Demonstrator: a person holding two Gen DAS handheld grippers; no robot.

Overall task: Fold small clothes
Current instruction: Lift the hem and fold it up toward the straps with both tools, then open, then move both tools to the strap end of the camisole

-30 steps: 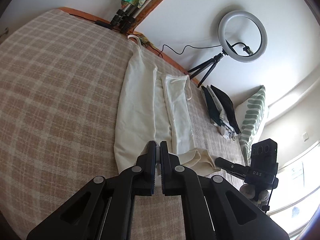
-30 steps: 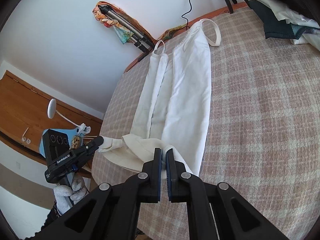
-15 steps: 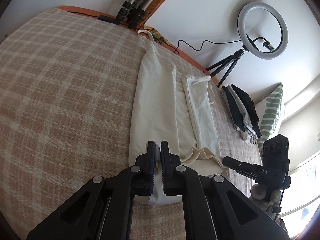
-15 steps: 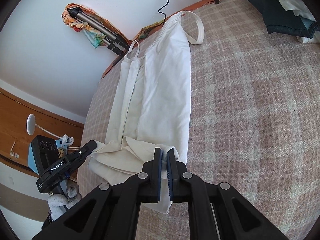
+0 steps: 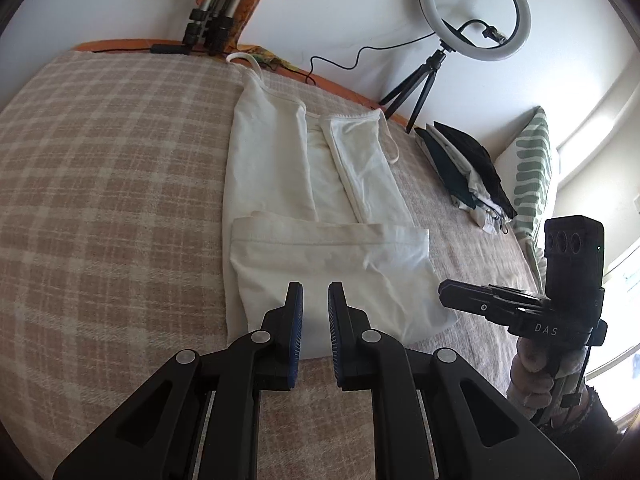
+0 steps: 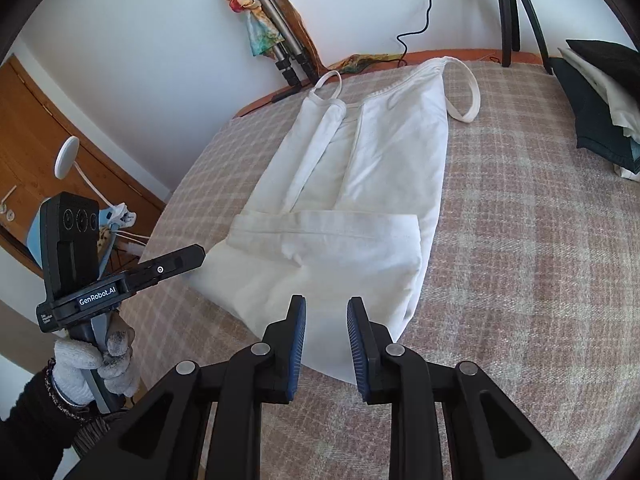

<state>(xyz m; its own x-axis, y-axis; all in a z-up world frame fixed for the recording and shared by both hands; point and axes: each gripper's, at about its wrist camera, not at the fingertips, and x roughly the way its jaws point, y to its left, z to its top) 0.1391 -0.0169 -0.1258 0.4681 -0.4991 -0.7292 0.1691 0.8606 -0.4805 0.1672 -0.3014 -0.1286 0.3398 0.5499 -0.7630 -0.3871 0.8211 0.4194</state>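
A white strappy top (image 5: 304, 200) lies flat on the checked bed cover (image 5: 112, 184), its long sides folded in and its lower part folded up over the middle. It also shows in the right wrist view (image 6: 360, 216). My left gripper (image 5: 315, 292) is open and empty, just above the near edge of the folded part. My right gripper (image 6: 326, 308) is open and empty over the near right corner of the top. The right gripper appears at the right of the left wrist view (image 5: 444, 290), and the left gripper at the left of the right wrist view (image 6: 200, 252).
A pile of folded dark and white clothes (image 5: 464, 168) lies at the right by a green-patterned pillow (image 5: 532, 176). A ring light on a tripod (image 5: 472, 12) and its cable stand at the far edge. Folded tripods (image 6: 276, 52) lean on the wall. A wooden door (image 6: 48, 128) is at the left.
Both grippers carried the top's bottom hem forward over the middle, then opened and let it go. The lower part now lies folded flat and both grippers have drawn back.
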